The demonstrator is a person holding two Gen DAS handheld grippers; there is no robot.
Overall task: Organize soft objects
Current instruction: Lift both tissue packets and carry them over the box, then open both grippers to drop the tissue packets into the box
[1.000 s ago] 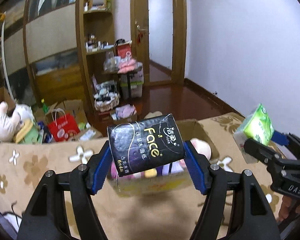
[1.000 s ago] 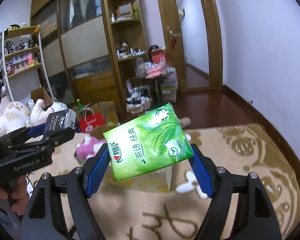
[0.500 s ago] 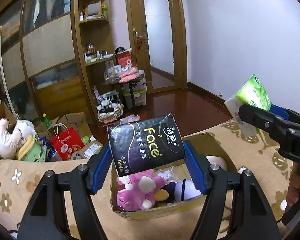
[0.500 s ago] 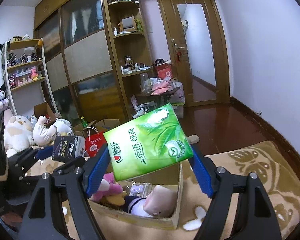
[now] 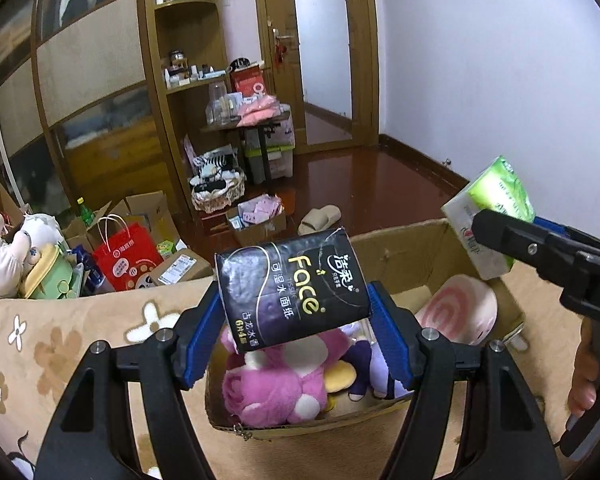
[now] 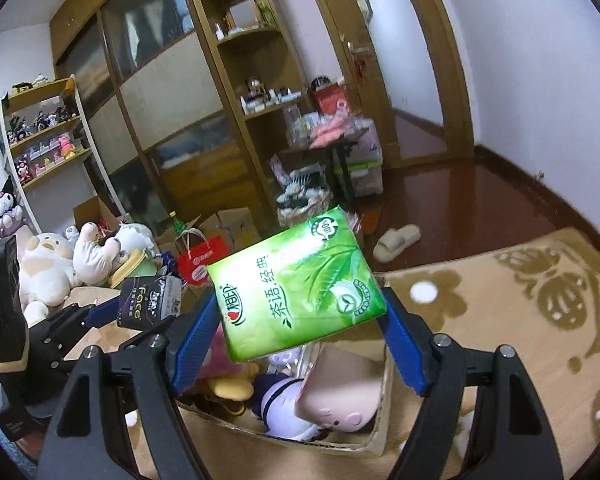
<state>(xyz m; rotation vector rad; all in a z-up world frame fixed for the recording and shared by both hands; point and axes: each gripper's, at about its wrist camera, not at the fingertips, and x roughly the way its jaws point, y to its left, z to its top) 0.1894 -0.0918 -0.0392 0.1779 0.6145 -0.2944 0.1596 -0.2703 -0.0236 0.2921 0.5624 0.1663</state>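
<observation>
While both packs hang over the open cardboard box [image 5: 400, 248], you hold the delivery step of the tidy-up in hand. Your left claw [image 5: 294, 320] is clamped on the black tissue pack [image 5: 292, 288], its blue pads pressing the short sides, and the pack sits tilted above the pink plush toy [image 5: 276, 384] at the box's near-left corner. Your right claw [image 6: 300, 320] grips the green tissue pack [image 6: 296, 284] the same way, poised above the box [image 6: 376, 432] and the pale pig-faced plush [image 6: 340, 400] inside it. From the left wrist view the green pack [image 5: 496, 208] shows over the box's far right side; from the right wrist view the black pack [image 6: 150, 300] shows off to the left, over the box's far-left edge.

The box rests on a beige flowered blanket [image 5: 60, 340] and already looks crowded with soft toys, including a purple one [image 5: 376, 364] between the pink toy and the pig.

Judging by this, neither pack has yet been let go. The next move likely calls for lowering each pack toward a free gap among the toys, then spreading each claw wide enough to drop it cleanly. Keep the two claws well apart as they descend, since they share one small opening, and watch that a pack does not perch on a toy and slide over the rim.
</observation>
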